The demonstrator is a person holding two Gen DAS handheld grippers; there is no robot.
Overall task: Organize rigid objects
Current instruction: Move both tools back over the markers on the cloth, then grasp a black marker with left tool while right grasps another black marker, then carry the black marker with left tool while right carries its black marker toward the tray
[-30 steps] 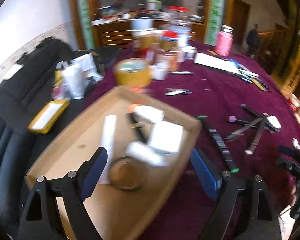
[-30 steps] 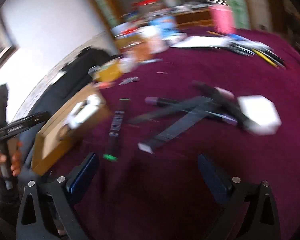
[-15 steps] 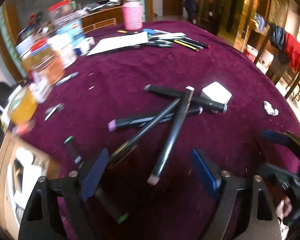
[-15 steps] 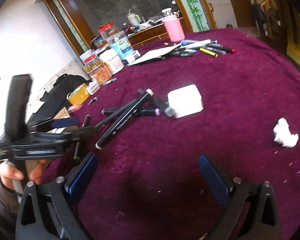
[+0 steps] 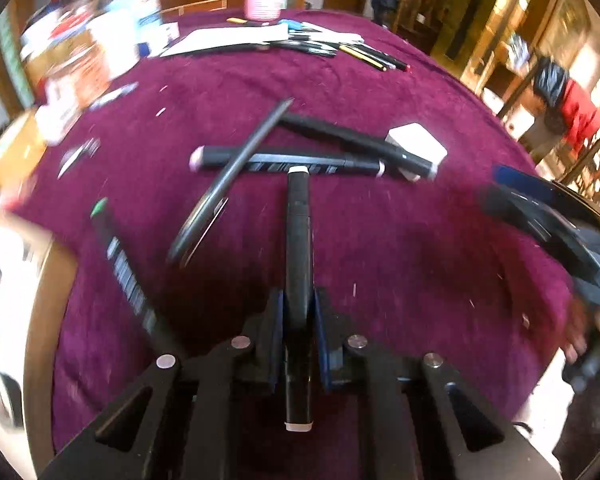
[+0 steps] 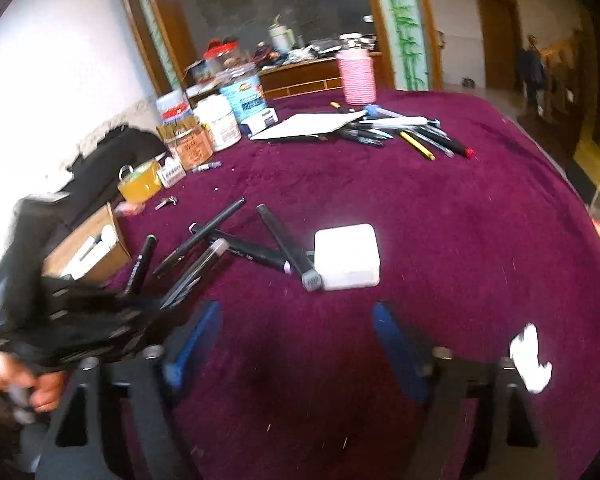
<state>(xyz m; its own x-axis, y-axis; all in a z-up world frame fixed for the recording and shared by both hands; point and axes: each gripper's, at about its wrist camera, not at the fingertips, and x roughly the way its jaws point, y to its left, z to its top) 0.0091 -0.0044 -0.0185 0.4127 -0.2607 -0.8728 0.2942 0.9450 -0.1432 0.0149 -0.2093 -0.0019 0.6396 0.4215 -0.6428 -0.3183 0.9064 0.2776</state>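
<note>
Gripping one black marker (image 5: 298, 240) near the table's (image 5: 420, 240) front edge, the left gripper (image 5: 298, 320) has just clamped shut; the right gripper (image 6: 296, 344) hangs unclenched, its jaws narrowing on nothing. Some items already fill the cardboard box (image 6: 100, 256); four markers (image 6: 240, 246) and a white block (image 6: 346, 256) remain.

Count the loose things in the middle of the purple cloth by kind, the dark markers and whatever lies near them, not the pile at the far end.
Thick black markers: 4 (green-tipped marker, pink-ended marker, grey-capped marker, white-capped marker clamped in the left tool)
Thin black pen: 1
White block: 1
Crumpled white paper: 1
Total: 7
</note>
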